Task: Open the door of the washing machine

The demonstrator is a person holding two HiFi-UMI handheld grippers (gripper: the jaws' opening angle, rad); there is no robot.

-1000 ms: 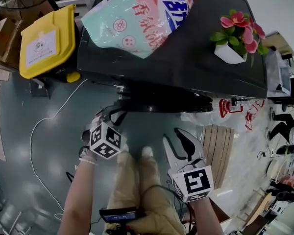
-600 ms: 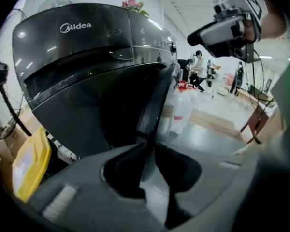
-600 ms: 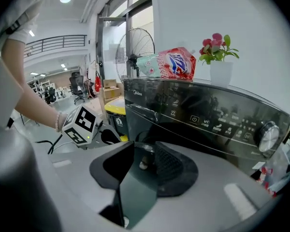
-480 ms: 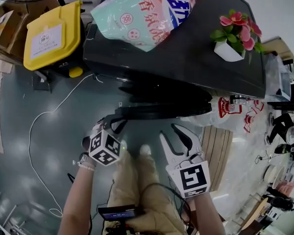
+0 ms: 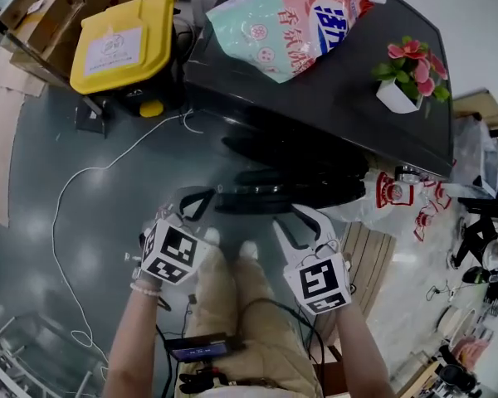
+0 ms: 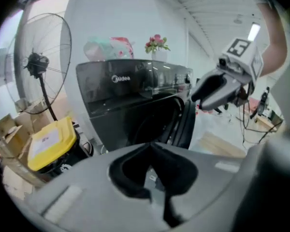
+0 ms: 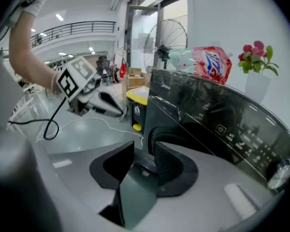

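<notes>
one washing machine door [image 5: 274, 197] ajar — rim jutting over grey floor [image 5: 116, 214]

The head view looks steeply down from above the person onto the top of the washing machine [image 5: 332, 98], with the left gripper [image 5: 201, 199] and right gripper [image 5: 303, 218] low in the frame. The left gripper view sits low and close, facing the machine's front from the left, and the right gripper view faces it from the right. All three share the machine, its detergent bag [image 5: 290, 27] and flower pot [image 5: 407, 77], and each gripper view catches the other gripper
</notes>
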